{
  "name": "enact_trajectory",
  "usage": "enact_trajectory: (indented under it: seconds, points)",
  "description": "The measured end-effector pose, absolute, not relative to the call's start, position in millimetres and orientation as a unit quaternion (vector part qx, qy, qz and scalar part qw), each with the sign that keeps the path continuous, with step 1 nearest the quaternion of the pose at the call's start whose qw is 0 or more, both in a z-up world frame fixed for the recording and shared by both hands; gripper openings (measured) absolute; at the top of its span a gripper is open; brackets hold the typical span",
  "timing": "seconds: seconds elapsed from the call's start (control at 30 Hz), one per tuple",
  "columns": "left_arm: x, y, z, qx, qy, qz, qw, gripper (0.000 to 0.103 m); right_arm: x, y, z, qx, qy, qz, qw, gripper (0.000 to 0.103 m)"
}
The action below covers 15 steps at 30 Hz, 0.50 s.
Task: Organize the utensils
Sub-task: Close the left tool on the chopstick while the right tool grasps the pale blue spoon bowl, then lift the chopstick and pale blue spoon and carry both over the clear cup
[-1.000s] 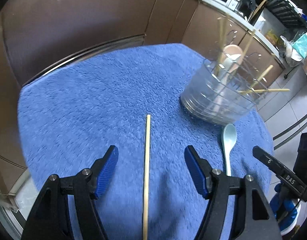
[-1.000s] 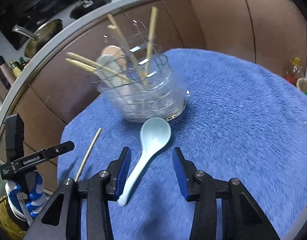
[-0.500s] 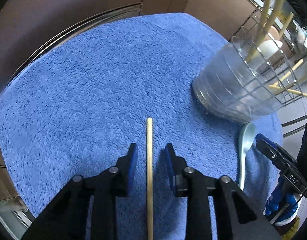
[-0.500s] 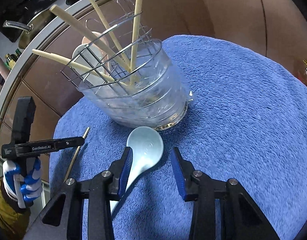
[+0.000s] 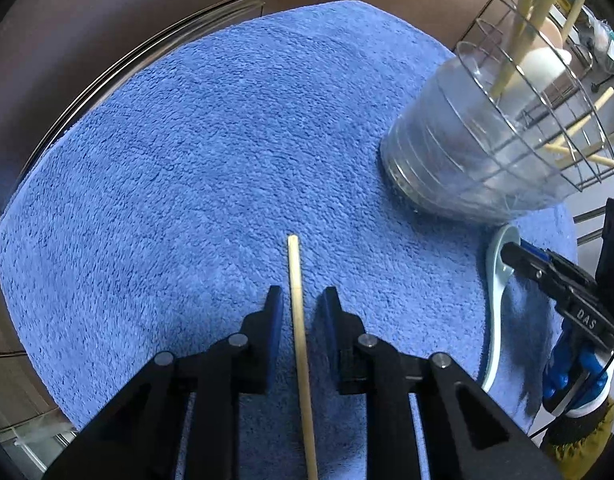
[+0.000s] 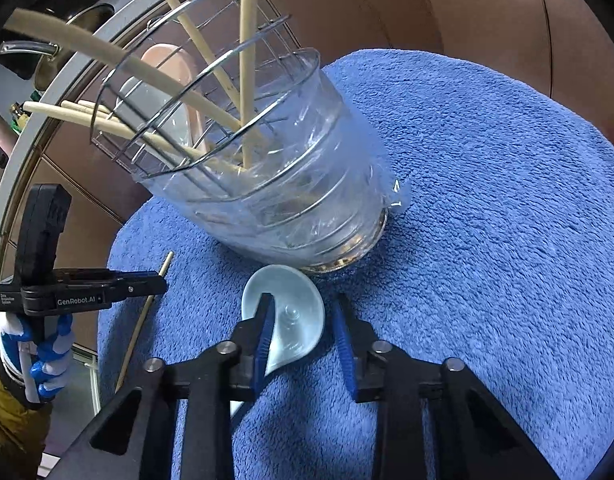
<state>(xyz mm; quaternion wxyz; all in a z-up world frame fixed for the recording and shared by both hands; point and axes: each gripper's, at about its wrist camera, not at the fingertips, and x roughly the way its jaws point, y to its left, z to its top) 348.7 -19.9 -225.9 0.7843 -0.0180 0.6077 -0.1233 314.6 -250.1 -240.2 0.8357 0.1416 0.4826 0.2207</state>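
A lone wooden chopstick point(image 5: 294, 256) lies on the blue towel point(image 5: 187, 160). My left gripper point(image 5: 301, 300) points down over it with a pad on each side; its jaws are closing and thin gaps still show. A pale blue soup spoon point(image 6: 291, 292) lies beside the clear utensil holder point(image 6: 287, 200). My right gripper point(image 6: 303, 308) straddles the spoon's bowl, jaws closing, with the right pad still off the rim. The left wrist view shows the spoon point(image 5: 497, 320) at its right edge. In the right wrist view the chopstick point(image 6: 141, 320) and left gripper point(image 6: 159, 282) are at the left.
The holder carries a wire basket point(image 6: 167, 120) with several chopsticks and two spoons leaning outward. Brown cabinet fronts point(image 5: 147, 20) ring the towel-covered surface. The towel's edge drops off close behind both grippers. A gloved hand point(image 6: 47, 352) holds the left gripper.
Both grippers came down and forward over their utensils. The left jaws narrowed from wide open to close around the chopstick. The right jaws moved from the spoon's handle to its bowl and narrowed.
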Motion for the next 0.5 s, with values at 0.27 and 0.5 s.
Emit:
enact_trajectory:
  seconds: [0.27, 0.5]
  points:
    - [359.6, -25.0, -229.6, -0.015, 0.606, -0.113, 0.787, 0.009, 319.9, -234.5, -242.0, 0.121, 0.481, 0.230, 0.838, 0.008]
    - [340.3, -11.5, -226.2, -0.029, 0.588, -0.103, 0.801, 0.005, 299.2, -237.4, -233.6, 0.128, 0.466, 0.218, 0.848, 0.008]
